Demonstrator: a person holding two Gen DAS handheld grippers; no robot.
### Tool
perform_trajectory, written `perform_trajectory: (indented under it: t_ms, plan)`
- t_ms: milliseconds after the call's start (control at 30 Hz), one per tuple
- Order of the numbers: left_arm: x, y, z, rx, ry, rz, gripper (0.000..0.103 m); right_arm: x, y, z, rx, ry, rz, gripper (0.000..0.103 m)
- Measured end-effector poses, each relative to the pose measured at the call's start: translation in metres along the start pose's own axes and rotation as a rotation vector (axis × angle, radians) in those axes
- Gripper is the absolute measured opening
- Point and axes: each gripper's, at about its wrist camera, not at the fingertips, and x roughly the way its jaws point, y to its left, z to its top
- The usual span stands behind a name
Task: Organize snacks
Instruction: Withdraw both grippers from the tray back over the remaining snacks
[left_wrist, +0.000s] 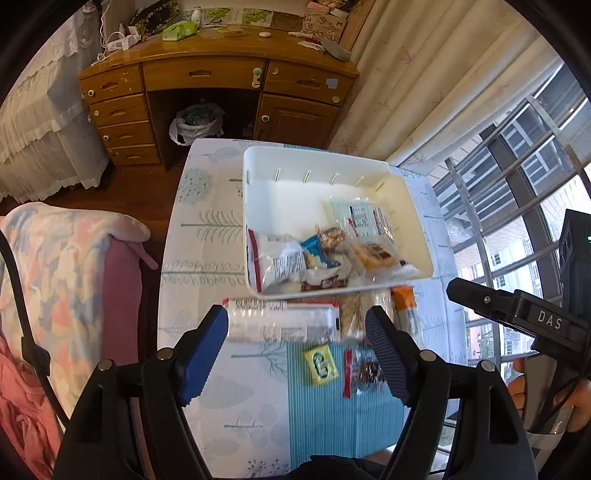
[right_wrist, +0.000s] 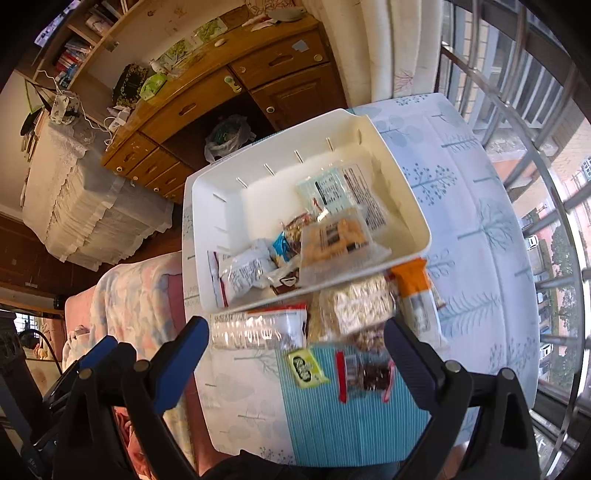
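At the bottom of the left wrist view we see our left claw (left_wrist: 295, 350), its blue pads (left_wrist: 201, 354) spread wide with nothing between them. Through the gap, lying on the tabletop (left_wrist: 199, 236), are a small yellow-green candy packet (left_wrist: 320, 363) and, just to its right, a clear packet with red edges and dark contents (left_wrist: 364, 371) — both on a blue striped mat (left_wrist: 332, 417). Higher in the gap lies a long clear packet with a printed label (left_wrist: 282, 319), and to its right a packet of pale grainy bars (left_wrist: 360, 306) and an orange-topped packet (left_wrist: 406, 308), partly behind the right finger.

The white bin (left_wrist: 258, 158) sits in the middle of the frame, just beyond these loose snacks. Its near end holds a heap of packets: a white bag with a red edge (left_wrist: 275, 262) at lower left, a blue-and-white wrapper (left_wrist: 316, 253), a clear bag of golden biscuits (left_wrist: 376, 258) and a pale flat pack with printed text (left_wrist: 360, 216). The far half of the bin is bare.

In the right wrist view our right claw (right_wrist: 295, 358) is likewise spread and holds nothing — the same loose packets show between its fingers, the bin (right_wrist: 218, 184) above them. At the right edge of the left view the other black handle (left_wrist: 517, 310) is in a hand (left_wrist: 576, 402).

A wooden desk (left_wrist: 207, 70) stands at the top of the frame.
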Motion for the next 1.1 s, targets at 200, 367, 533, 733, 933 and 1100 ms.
perform_trajectory:
  t_ms: [200, 367, 533, 733, 933, 1100]
  plan:
    - [-0.007, 0.008, -0.037, 0.01, 0.014, -0.021, 0.076, -0.009, 0.0, -0.038, -0.014, -0.015, -0.038, 0.096]
    - [-0.009, 0.011, -0.065, 0.009, 0.028, -0.023, 0.076, -0.009, -0.005, -0.067, -0.029, -0.012, -0.043, 0.096]
    - [-0.009, 0.012, -0.093, 0.001, 0.036, -0.045, 0.076, -0.01, -0.01, -0.089, -0.057, -0.042, -0.035, 0.096]
    - [-0.003, 0.003, -0.117, 0.015, 0.039, -0.033, 0.076, -0.01, -0.026, -0.102, -0.104, -0.093, -0.043, 0.096]
    - [0.005, -0.011, -0.13, -0.027, 0.045, -0.027, 0.076, -0.004, -0.05, -0.102, -0.143, -0.087, -0.036, 0.096]
    - [0.017, -0.023, -0.135, -0.102, 0.051, -0.014, 0.076, 0.003, -0.07, -0.096, -0.187, -0.068, -0.023, 0.095]
